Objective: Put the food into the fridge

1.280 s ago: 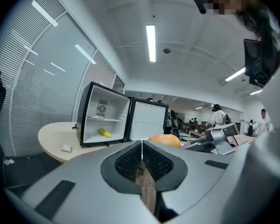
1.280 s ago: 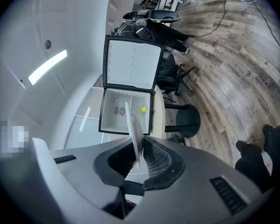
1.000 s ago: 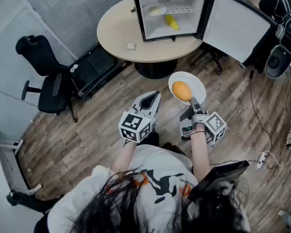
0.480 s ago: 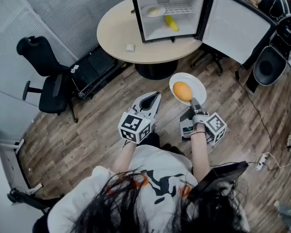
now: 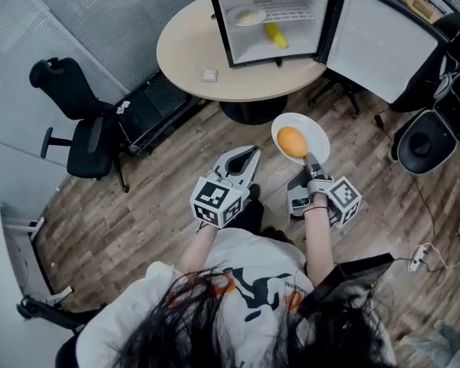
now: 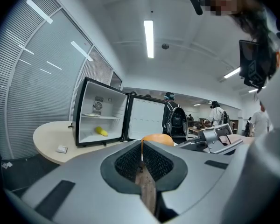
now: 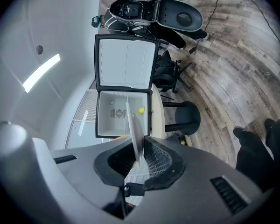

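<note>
My right gripper (image 5: 311, 162) is shut on the near rim of a white plate (image 5: 317, 133) that carries an orange fruit (image 5: 291, 142), held level above the wooden floor. In the right gripper view the plate (image 7: 134, 127) shows edge-on between the jaws. My left gripper (image 5: 251, 153) hangs beside it on the left, shut and empty, its jaws (image 6: 141, 147) pressed together. The small fridge (image 5: 244, 43) stands open on the round table (image 5: 188, 52) ahead. It holds a plate of food (image 5: 249, 16) on the shelf and a yellow item (image 5: 274, 34) on its floor.
The fridge door (image 5: 372, 44) swings out to the right. A small white object (image 5: 209, 75) lies on the table. A black office chair (image 5: 80, 129) stands at the left, and black bags and a round black object (image 5: 418, 140) at the right. Cables run over the floor.
Both grippers and the plate keep nearly the same pose. The head view has shifted a little, and the round black object at the right now sits lower in the picture.
</note>
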Demonstrator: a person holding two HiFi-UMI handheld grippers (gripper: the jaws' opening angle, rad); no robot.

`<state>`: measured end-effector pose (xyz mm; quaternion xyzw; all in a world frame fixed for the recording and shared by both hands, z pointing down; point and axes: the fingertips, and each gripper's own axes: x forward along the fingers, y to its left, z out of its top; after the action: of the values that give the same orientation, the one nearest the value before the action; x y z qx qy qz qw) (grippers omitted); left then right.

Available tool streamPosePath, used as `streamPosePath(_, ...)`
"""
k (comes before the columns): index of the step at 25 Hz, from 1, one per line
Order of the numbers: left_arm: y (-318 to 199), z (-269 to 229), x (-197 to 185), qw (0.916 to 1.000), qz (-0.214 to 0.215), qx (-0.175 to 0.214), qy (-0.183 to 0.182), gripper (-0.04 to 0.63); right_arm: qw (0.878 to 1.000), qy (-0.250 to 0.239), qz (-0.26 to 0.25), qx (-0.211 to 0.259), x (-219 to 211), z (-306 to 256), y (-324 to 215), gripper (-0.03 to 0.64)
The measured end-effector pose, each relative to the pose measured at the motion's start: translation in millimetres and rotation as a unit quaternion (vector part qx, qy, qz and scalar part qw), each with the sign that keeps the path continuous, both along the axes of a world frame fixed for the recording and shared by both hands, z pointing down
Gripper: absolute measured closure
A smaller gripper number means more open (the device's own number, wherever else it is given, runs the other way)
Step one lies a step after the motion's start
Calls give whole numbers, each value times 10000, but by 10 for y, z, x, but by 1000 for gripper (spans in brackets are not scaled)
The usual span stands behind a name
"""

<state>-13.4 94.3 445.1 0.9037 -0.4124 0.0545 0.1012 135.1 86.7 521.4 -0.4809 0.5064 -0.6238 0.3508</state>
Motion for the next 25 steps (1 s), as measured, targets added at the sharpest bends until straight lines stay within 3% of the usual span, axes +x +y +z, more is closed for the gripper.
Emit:
streamPosePath(8, -461, 111, -10, 9999, 19, -99, 52, 581, 10000, 51, -37, -45, -28, 63, -462, 580)
streamPosePath(25, -2248, 178, -255, 9995, 170, -226, 114, 581, 9995, -7, 41, -313, -284, 117, -2015, 580)
